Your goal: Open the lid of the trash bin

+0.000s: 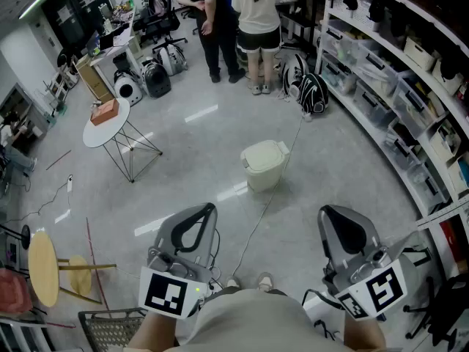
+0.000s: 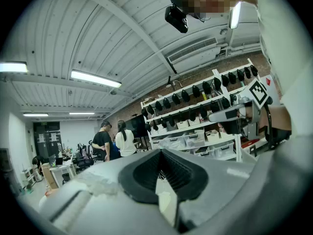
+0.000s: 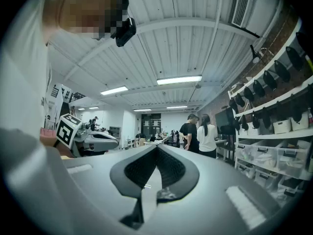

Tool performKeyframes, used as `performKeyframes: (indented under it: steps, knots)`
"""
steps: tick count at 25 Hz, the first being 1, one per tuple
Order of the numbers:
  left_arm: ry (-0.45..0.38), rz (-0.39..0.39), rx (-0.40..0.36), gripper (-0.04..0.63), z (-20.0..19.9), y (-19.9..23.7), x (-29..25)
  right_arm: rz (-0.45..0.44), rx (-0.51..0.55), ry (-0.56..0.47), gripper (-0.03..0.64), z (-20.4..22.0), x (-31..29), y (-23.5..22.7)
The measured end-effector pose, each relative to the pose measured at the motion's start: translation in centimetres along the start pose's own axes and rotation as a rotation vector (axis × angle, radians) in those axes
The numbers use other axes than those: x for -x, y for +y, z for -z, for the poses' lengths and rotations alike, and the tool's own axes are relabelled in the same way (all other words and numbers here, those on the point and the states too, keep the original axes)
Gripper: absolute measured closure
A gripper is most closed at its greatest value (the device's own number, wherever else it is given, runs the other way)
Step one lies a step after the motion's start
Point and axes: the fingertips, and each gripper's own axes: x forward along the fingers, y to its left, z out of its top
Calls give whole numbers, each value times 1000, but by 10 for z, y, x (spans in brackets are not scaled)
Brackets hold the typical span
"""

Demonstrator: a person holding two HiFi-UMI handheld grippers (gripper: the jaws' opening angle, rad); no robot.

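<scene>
Left claw (image 1: 199, 221) and right claw (image 1: 338, 227) sit clenched and empty, lower frame; cream plastic trash bin (image 1: 264, 165) stands closed, centre.

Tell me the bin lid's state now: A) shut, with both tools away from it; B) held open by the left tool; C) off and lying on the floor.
A: the lid lies down on the bin, and the left tool and right tool hang well short of it.

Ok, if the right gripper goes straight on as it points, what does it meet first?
Nothing near: the right gripper points about level, likely over the bin. Far ahead stand two people, roughly on that line; depth is unclear.
</scene>
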Motion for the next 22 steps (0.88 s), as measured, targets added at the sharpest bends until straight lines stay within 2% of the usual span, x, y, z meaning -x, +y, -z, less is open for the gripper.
performKeyframes:
  steps: [5,22]
  knots:
    - [3,-10,-6,593,-3,-9,-11,-20,-44,-24,614,0,4,-14]
    - [3,-33,-45,594,-5,-27,-25,-60,-26,-22,614,14,8,-32]
